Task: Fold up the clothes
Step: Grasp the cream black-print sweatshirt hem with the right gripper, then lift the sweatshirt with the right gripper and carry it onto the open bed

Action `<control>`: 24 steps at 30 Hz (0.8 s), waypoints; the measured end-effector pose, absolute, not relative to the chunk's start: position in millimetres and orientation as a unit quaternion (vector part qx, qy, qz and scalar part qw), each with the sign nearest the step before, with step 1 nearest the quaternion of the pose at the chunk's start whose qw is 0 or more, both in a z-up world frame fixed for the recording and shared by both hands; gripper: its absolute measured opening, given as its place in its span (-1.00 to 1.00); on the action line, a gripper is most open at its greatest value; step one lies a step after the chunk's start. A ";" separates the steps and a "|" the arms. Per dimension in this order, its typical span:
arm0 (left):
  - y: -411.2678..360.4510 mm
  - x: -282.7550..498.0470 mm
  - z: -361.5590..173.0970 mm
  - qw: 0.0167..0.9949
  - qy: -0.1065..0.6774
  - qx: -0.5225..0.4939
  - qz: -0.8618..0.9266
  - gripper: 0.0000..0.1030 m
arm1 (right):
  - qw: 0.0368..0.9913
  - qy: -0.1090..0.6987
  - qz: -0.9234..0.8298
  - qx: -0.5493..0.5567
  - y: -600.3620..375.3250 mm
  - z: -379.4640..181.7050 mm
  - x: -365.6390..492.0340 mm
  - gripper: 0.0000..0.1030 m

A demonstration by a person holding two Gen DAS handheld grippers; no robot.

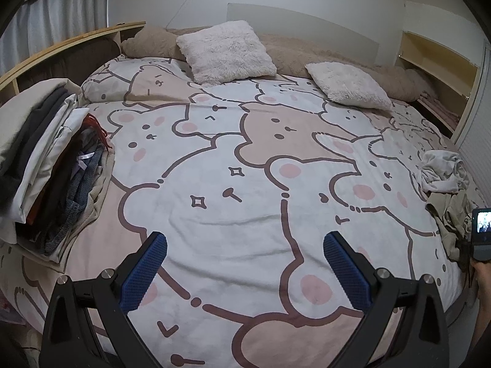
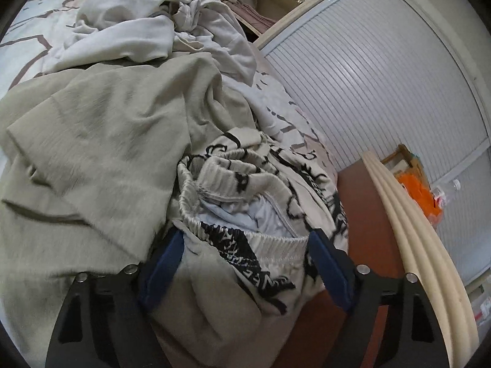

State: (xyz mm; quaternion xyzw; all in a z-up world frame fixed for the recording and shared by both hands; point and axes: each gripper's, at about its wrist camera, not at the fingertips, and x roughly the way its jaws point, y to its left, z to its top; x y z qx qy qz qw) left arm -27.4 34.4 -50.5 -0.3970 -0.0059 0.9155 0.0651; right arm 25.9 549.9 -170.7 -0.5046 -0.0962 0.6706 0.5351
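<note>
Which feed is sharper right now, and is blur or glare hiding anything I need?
Left wrist view: sharp and evenly lit, strong fisheye bend at the edges, no glare on the bedspread. Right wrist view: dimmer, slightly smeared on the beige garment; the patterned shorts stay readable; soft sheen on the shutter door.

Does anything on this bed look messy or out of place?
Yes. The folded stack leans sideways instead of sitting square. At the bed's opposite edge lies a crumpled heap: a white garment, a beige one, and black-patterned shorts slumping over the edge between the open right gripper fingers.
</note>
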 end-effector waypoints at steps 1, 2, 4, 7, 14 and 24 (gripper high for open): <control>35.2 -26.9 -50.4 0.065 -0.004 -0.397 0.916 0.99 | 0.530 -0.087 0.675 -0.506 553.2 -171.9 24.8 0.29; 35.7 -26.3 -50.0 0.065 -0.003 -0.397 0.916 0.99 | 0.524 -0.072 0.681 -0.506 556.4 -172.8 24.3 0.12; 36.4 -25.0 -48.8 0.066 -0.002 -0.395 0.916 0.99 | 0.512 -0.047 0.693 -0.506 560.6 -173.7 23.8 -0.17; 36.6 -22.9 -46.8 0.067 -0.004 -0.391 0.918 0.99 | 0.493 0.002 0.713 -0.499 565.3 -167.2 26.9 -0.52; 36.6 -18.3 -46.0 0.070 -0.010 -0.389 0.919 0.99 | 0.427 0.191 0.780 -0.416 590.7 -106.8 54.5 -0.74; 28.2 -10.3 -47.0 0.068 -0.017 -0.385 0.920 0.99 | 0.245 0.319 0.871 -0.282 591.9 10.2 58.3 -0.74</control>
